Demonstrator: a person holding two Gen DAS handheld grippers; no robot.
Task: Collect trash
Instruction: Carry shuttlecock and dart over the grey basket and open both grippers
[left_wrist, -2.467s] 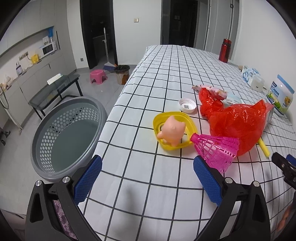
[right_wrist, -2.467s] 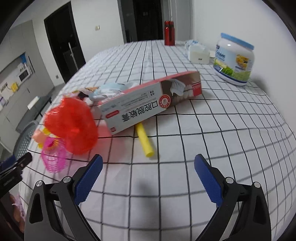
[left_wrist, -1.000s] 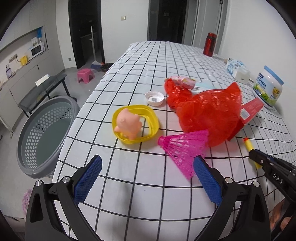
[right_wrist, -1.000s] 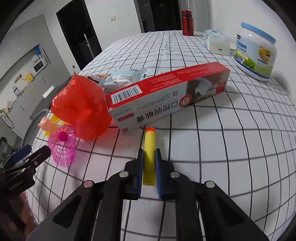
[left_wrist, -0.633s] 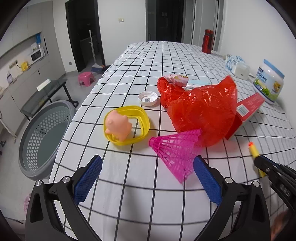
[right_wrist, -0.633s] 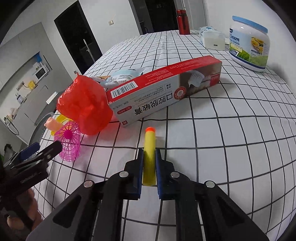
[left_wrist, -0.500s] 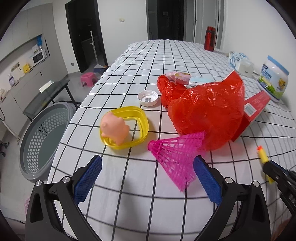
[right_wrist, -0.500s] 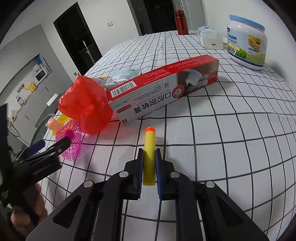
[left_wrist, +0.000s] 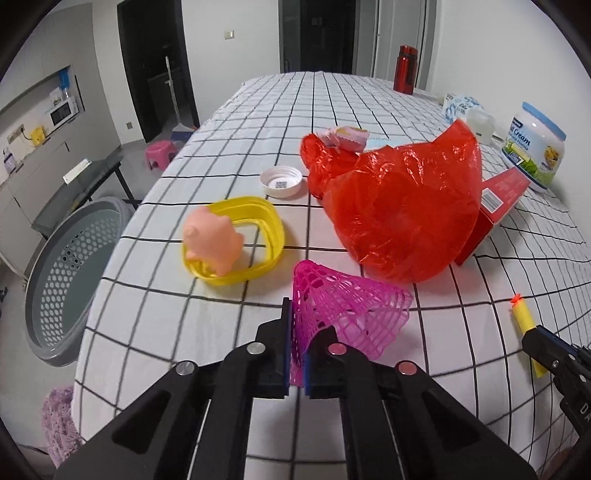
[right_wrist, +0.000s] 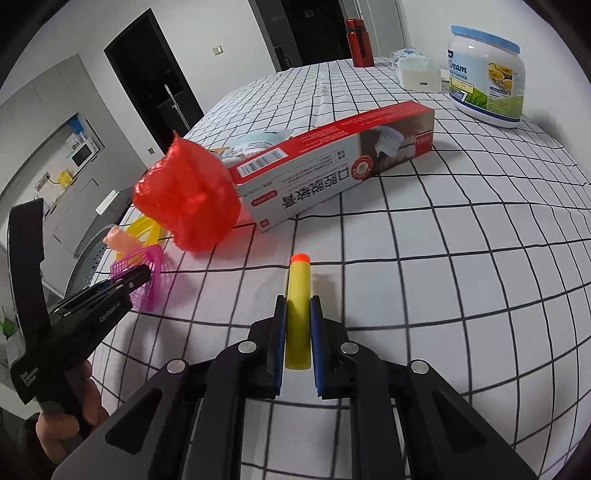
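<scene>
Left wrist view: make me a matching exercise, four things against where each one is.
Things:
1. pink net shuttlecock
2. foam dart
3. peach pig toy
4. grey basket

Places:
A. on the floor beside the table
B. pinched in the left tool
C. in the yellow dish
D. clamped in the right tool

Pairs: 1-B, 2-D, 3-C, 4-A

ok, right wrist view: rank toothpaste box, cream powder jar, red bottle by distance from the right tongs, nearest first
1. toothpaste box, lying just ahead of the right tongs, mid-table.
2. cream powder jar, far right.
3. red bottle, far end of the table.
</scene>
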